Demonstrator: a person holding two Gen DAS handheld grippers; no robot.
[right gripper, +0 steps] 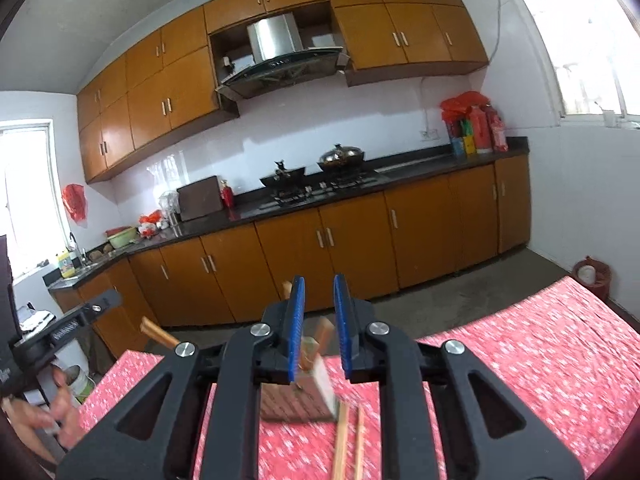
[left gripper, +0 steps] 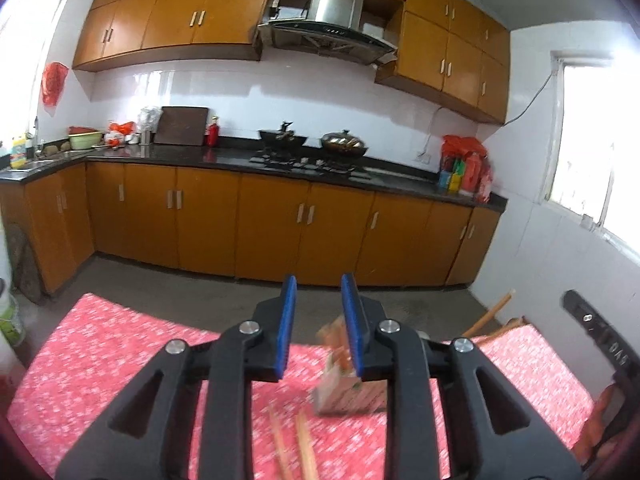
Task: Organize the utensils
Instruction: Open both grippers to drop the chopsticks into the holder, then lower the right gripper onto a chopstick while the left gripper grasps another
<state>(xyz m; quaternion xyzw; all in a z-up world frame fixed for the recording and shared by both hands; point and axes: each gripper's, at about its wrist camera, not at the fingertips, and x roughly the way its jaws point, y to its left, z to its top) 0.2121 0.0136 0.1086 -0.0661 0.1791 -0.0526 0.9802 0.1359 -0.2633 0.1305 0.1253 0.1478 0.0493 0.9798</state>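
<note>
Left gripper (left gripper: 319,322) jaws spread, empty; right gripper (right gripper: 319,326) same. Chopsticks (right gripper: 349,440) lie blurred on red tablecloth (right gripper: 540,344), near side of box-like holder (right gripper: 298,402), possibly holding more sticks. Far: stove (left gripper: 304,160), wok (left gripper: 344,145).

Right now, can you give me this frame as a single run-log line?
left gripper: open, empty | right gripper: open, empty | chopsticks: loose on tablecloth | utensil holder: between both grippers

I saw blue pads (left gripper: 288,328) on my black left gripper (left gripper: 319,330), a red desk (left gripper: 120,360) cloth speckled white, pale wooden chopsticks (right gripper: 348,440), orange-brown cabinets (left gripper: 208,220), black countertop (left gripper: 224,160).
</note>
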